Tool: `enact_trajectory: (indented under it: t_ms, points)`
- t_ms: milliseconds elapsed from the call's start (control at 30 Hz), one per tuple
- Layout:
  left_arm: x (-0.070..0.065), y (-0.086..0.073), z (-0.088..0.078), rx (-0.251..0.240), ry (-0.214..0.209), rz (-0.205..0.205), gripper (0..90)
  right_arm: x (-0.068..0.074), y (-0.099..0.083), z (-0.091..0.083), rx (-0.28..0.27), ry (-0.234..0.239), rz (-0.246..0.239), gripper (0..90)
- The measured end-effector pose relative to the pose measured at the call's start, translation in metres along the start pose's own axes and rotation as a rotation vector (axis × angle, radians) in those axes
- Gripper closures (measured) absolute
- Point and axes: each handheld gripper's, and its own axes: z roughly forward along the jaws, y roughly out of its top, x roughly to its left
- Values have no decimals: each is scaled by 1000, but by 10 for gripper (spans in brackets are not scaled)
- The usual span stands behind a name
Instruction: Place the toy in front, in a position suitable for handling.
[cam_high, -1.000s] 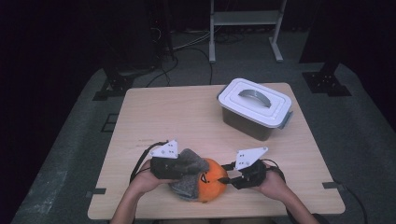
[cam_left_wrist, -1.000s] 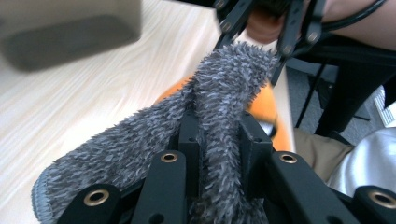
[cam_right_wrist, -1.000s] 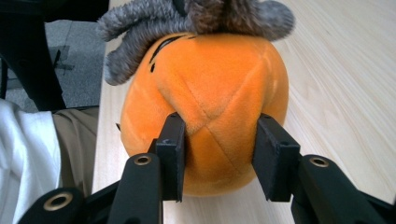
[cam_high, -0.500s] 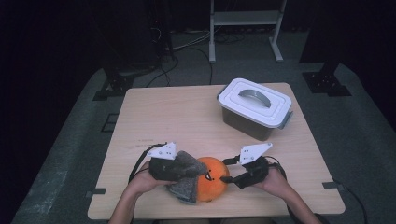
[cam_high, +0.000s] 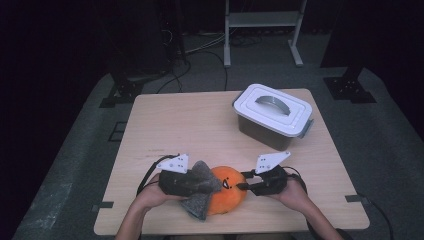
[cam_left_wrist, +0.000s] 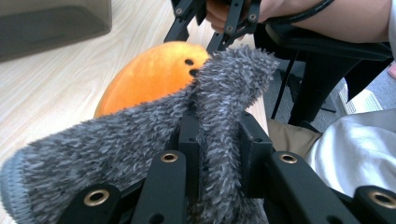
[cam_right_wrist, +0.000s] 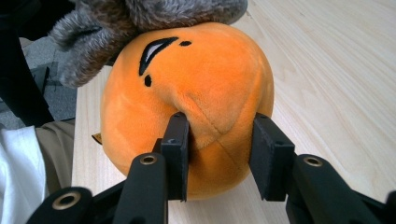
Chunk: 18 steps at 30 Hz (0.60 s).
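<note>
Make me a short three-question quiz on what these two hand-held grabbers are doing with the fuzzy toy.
1. True or false: the left gripper is shut on the grey fuzzy cloth.
2. What does the right gripper pinch: A the white lidded box, B the orange plush toy, C a cable?
3. Where does the cloth lie relative to the toy?

Key:
1. True.
2. B; its jaws have just been closing on a fold of plush.
3. Draped over its one end, touching it.
</note>
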Motion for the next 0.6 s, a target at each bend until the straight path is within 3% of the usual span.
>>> enact_trajectory:
  t_ms: [100,133,167,200,233,367,467,533,567,600]
  points:
    - [2,-2,1,15,52,1,751,1,-1,-1,5,25,15,607]
    - [2,-2,1,15,52,1,751,1,-1,-1,5,25,15,607]
    - [3,-2,1,18,93,1,752,2,-1,-1,6,47,19,604]
    - [3,-2,1,18,93,1,752,2,-1,-1,6,47,19,604]
    - [4,-2,1,17,138,-4,751,6,0,-1,9,80,13,597]
    - [6,-3,4,16,169,-7,751,15,3,1,29,121,-35,551]
    - [5,-2,4,19,187,-5,752,15,7,-4,40,63,-80,420]
    - [6,-1,4,16,183,-3,751,15,9,-9,1,30,-114,374]
    - [5,-1,5,12,178,-5,751,15,12,-8,-18,26,-129,319]
    - [5,-1,5,10,175,-4,751,15,12,-8,-18,26,-129,319]
